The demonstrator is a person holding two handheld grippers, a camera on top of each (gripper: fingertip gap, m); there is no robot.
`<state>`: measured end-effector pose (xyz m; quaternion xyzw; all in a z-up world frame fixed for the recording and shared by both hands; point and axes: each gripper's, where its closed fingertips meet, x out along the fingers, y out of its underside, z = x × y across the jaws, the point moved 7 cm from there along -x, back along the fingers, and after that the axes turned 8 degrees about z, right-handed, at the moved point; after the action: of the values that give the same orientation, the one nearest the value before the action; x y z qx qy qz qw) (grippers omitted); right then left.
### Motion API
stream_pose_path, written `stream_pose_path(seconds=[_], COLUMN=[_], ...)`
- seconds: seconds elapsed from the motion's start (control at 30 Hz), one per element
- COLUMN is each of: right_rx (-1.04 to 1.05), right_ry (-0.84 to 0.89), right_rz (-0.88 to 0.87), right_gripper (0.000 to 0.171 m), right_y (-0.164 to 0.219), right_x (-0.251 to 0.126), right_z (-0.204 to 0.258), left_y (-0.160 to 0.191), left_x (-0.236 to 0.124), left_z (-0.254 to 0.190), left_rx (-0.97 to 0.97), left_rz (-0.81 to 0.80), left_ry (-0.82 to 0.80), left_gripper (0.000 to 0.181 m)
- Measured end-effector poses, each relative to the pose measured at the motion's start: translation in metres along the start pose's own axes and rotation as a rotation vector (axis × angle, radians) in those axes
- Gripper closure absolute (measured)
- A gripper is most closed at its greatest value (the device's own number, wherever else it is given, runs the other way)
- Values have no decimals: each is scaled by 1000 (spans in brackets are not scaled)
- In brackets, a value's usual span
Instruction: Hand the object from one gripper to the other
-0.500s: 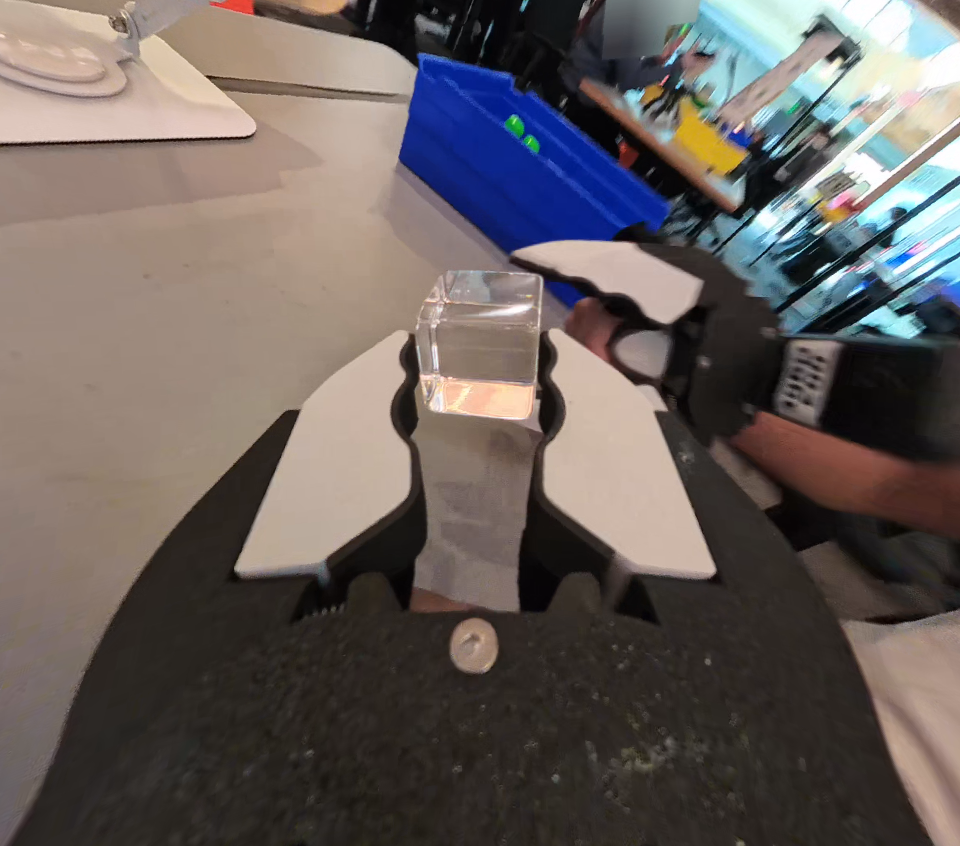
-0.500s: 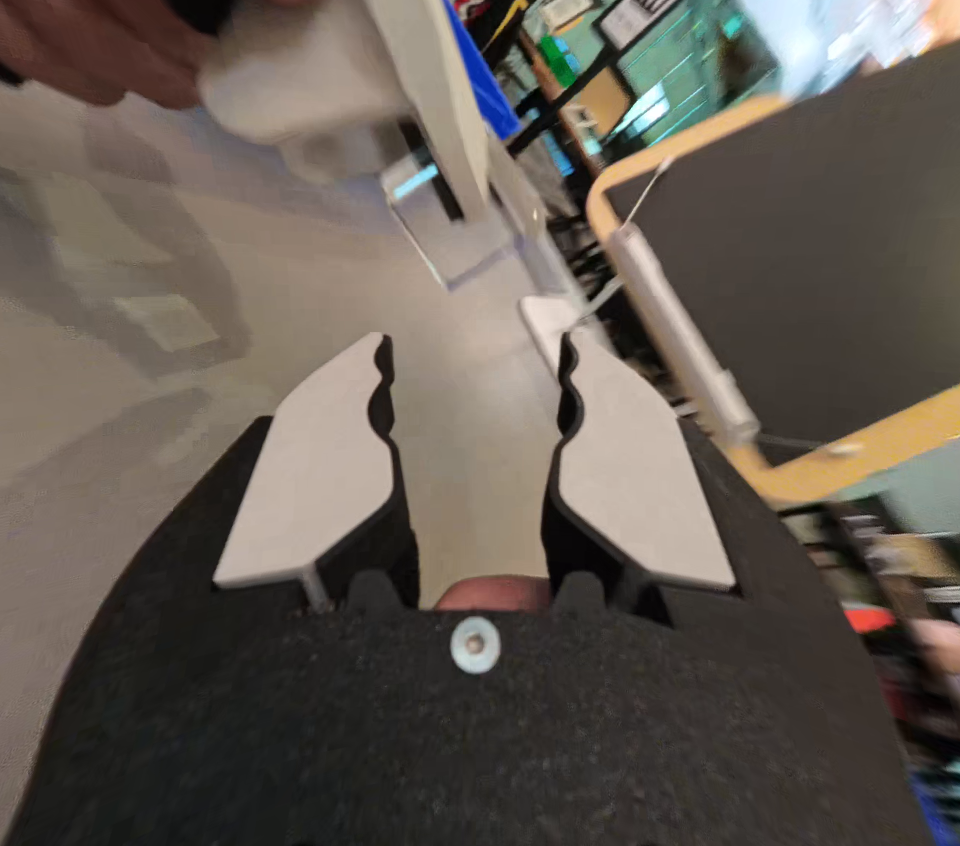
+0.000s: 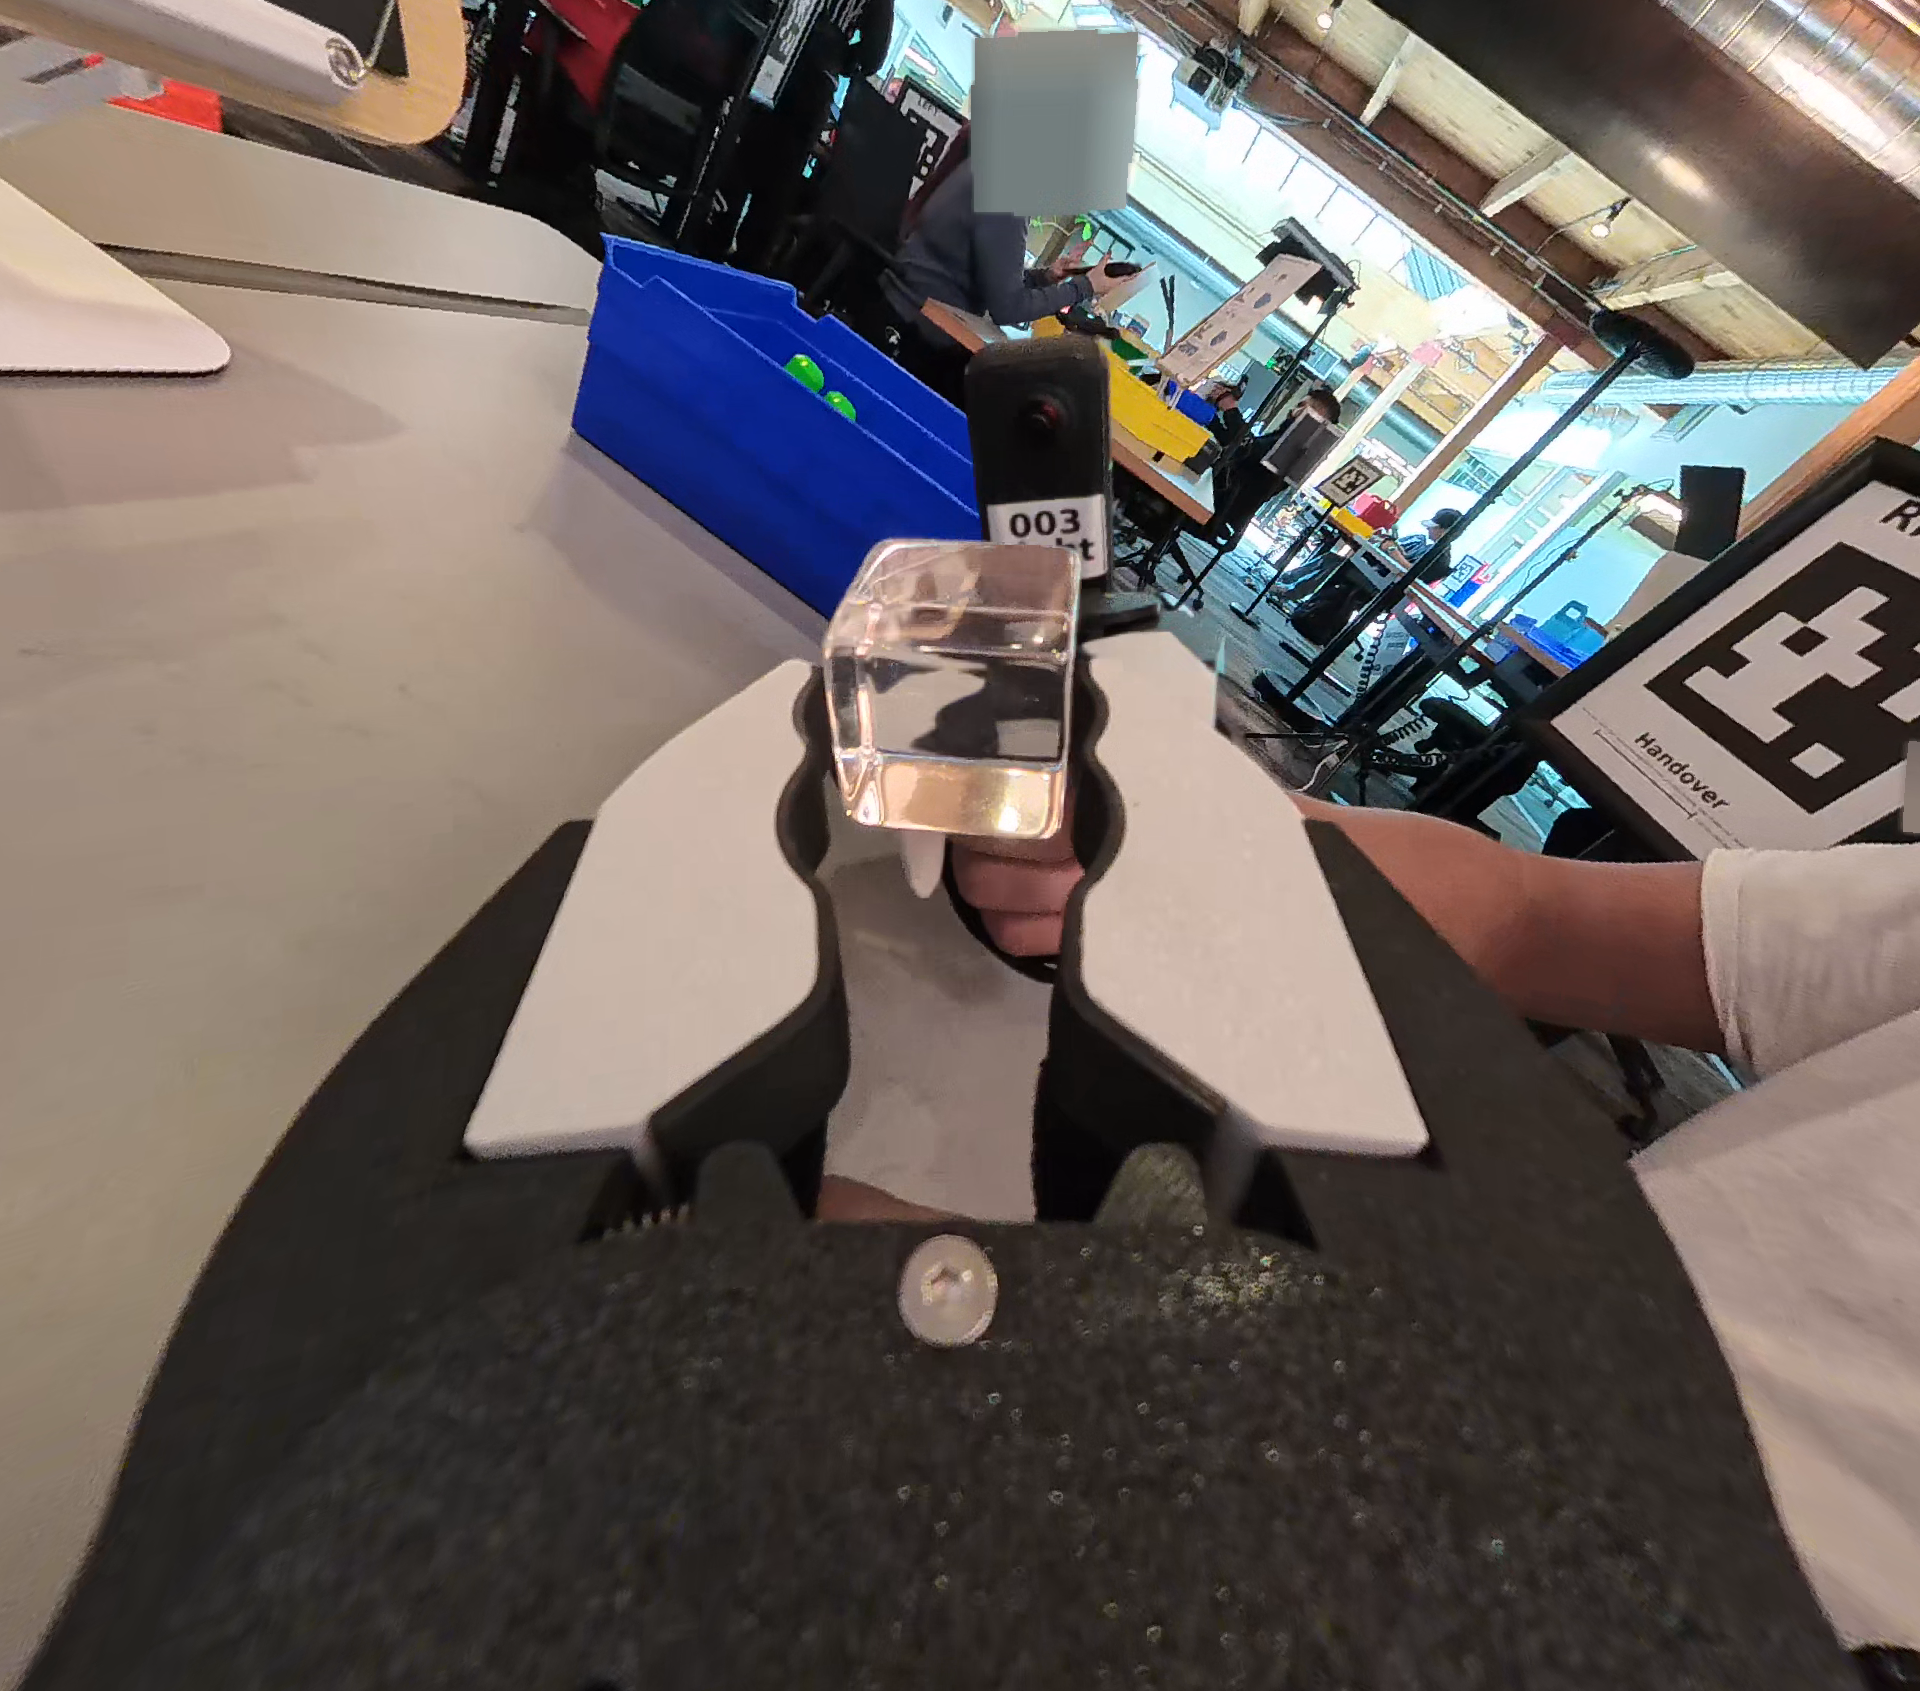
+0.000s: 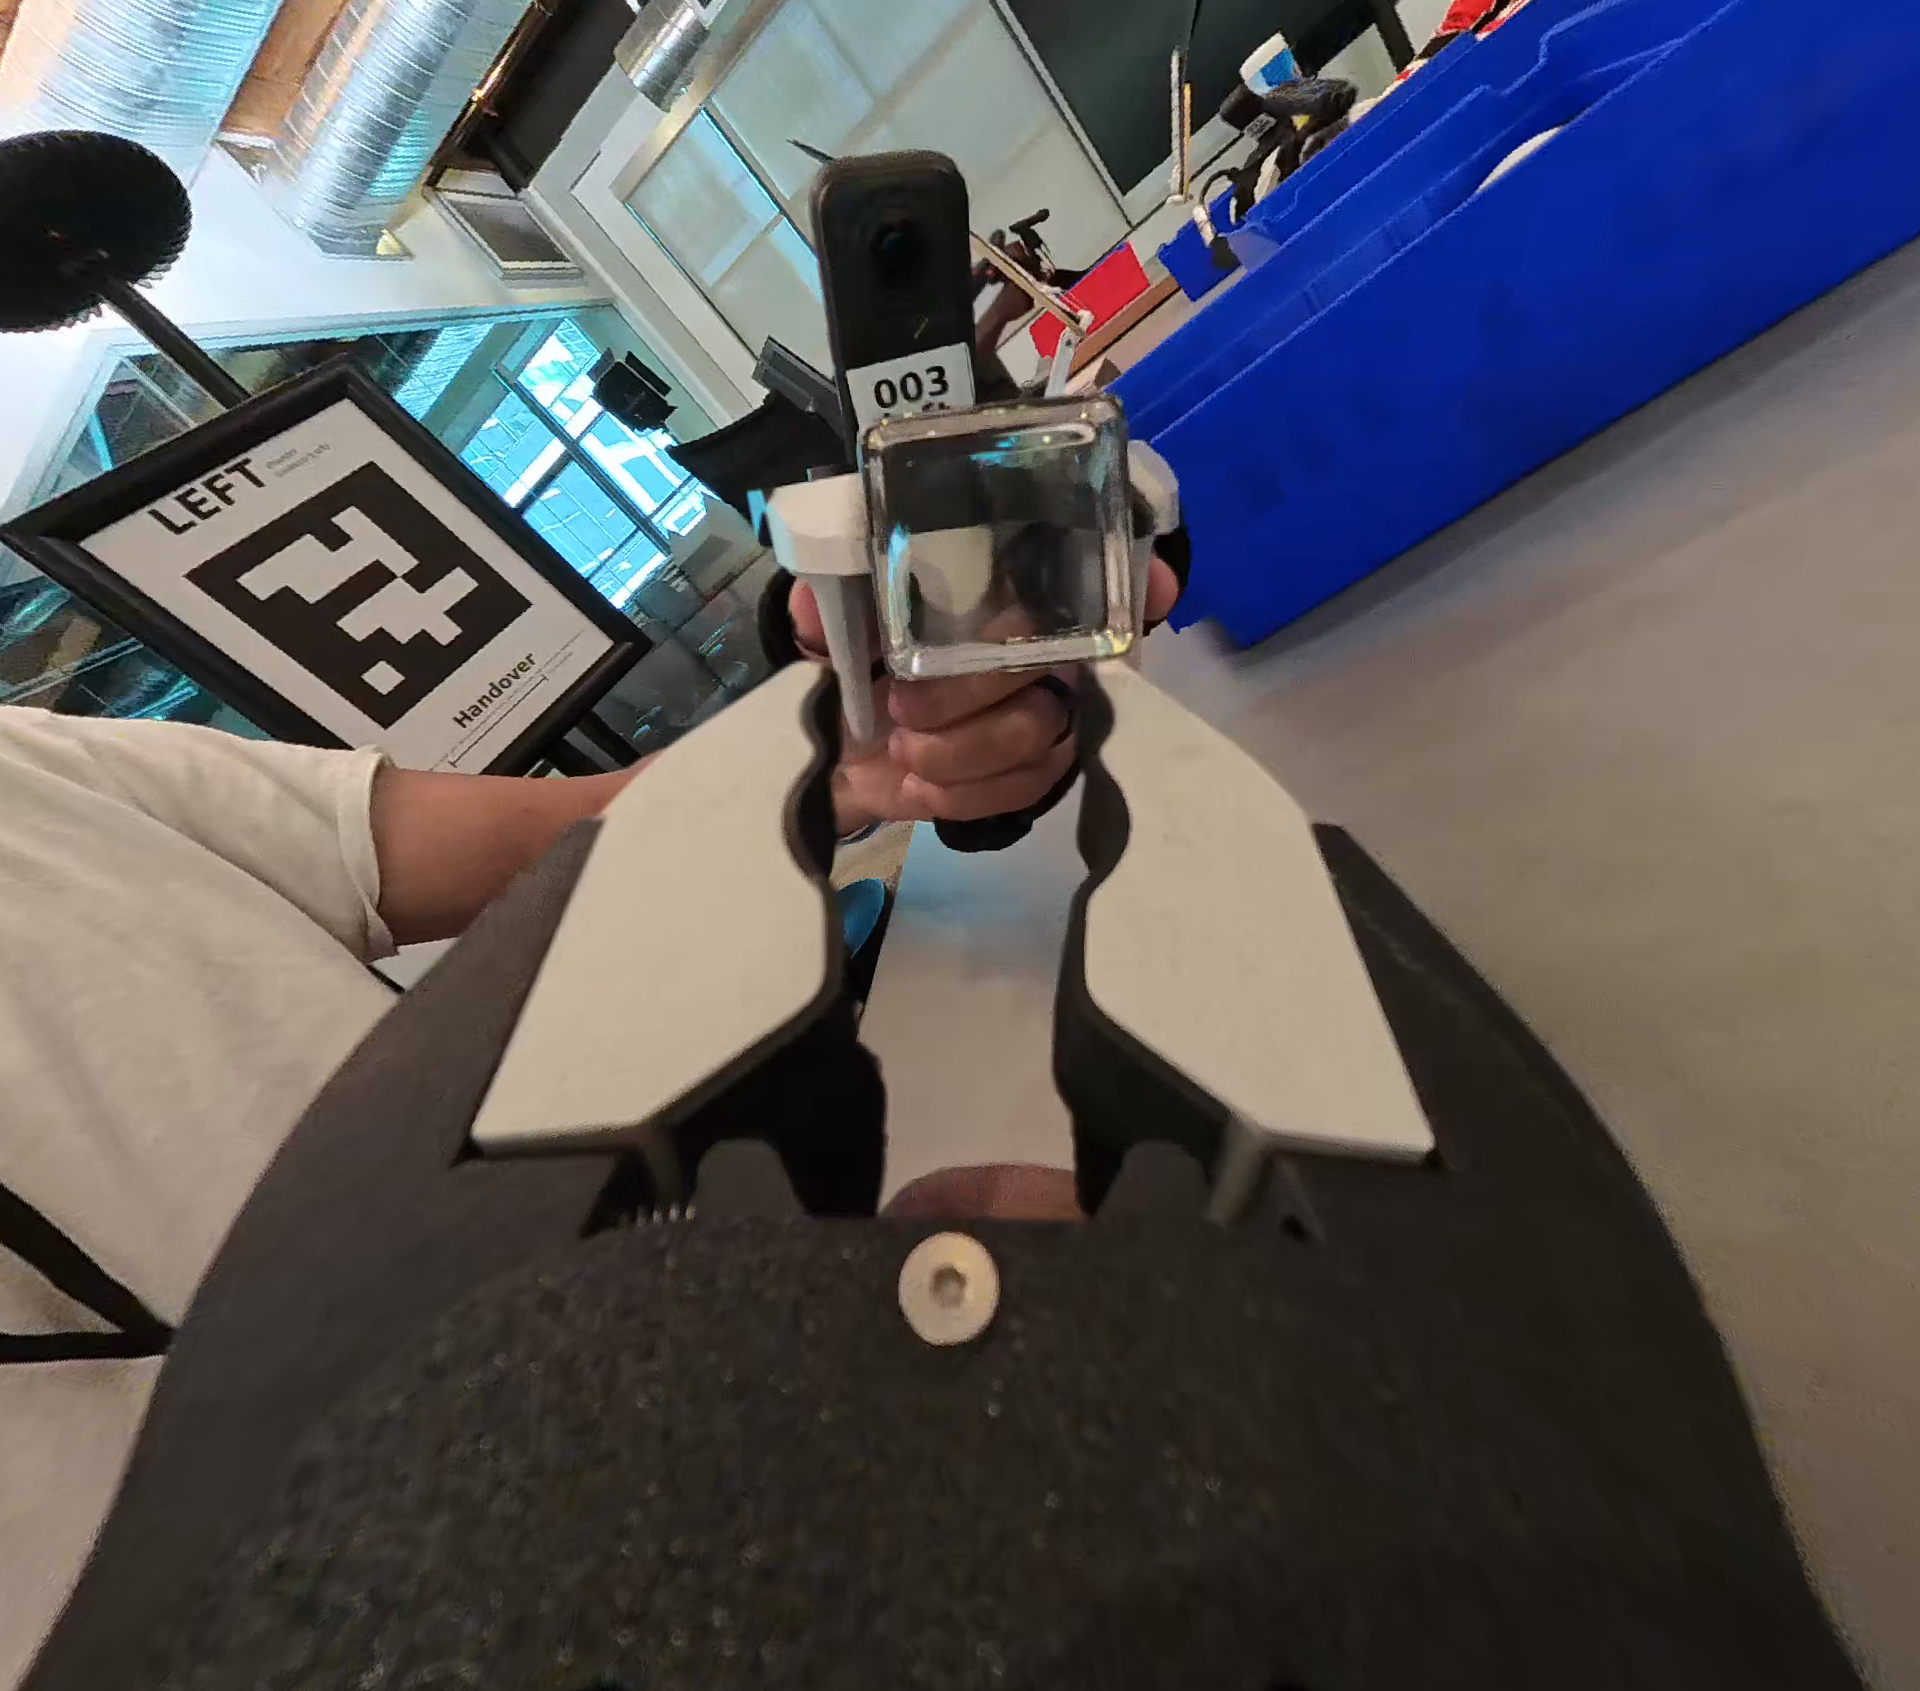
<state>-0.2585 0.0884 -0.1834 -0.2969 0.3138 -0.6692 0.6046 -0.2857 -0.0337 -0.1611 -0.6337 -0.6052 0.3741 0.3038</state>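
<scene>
Grey worktop (image 3: 260, 706), busy workshop behind; blue bin (image 3: 727, 436) at its far edge. Half a second ago the right gripper (image 4: 951, 706) approached from the side; now it faces the left gripper (image 3: 951, 706) head-on, jaws spread, ready to receive. Left jaws pinch the clear cube (image 3: 951, 696) aloft. Labels and marker boards present; wording withheld.

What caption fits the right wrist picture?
Open right gripper faces the clear cube held by the left gripper.
</scene>
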Motion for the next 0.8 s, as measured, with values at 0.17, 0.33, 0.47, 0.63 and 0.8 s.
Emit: stream_pose_path(seconds=[0.17, 0.33, 0.47, 0.63, 0.8], right_rx=[31, 38, -27, -48, -58], right_ry=[17, 60, 71, 71, 320], right_rz=[-14, -18, -16, 8, 48], right_gripper=[129, 117, 126, 127, 126], right_y=[3, 4, 1, 0, -2], right_x=[1, 0, -3, -7, -31], right_z=[-6, -13, -8, -10, -34], left_y=[3, 5, 7, 5, 9], left_x=[3, 7, 10, 10, 0], left_z=[1, -3, -4, -8, 14], left_rx=[26, 54, 51, 173, 444], left_rz=[25, 39, 53, 51, 201], left_ry=[-39, -63, -65, -153, -640], left_gripper=[138, 138, 138, 134, 131])
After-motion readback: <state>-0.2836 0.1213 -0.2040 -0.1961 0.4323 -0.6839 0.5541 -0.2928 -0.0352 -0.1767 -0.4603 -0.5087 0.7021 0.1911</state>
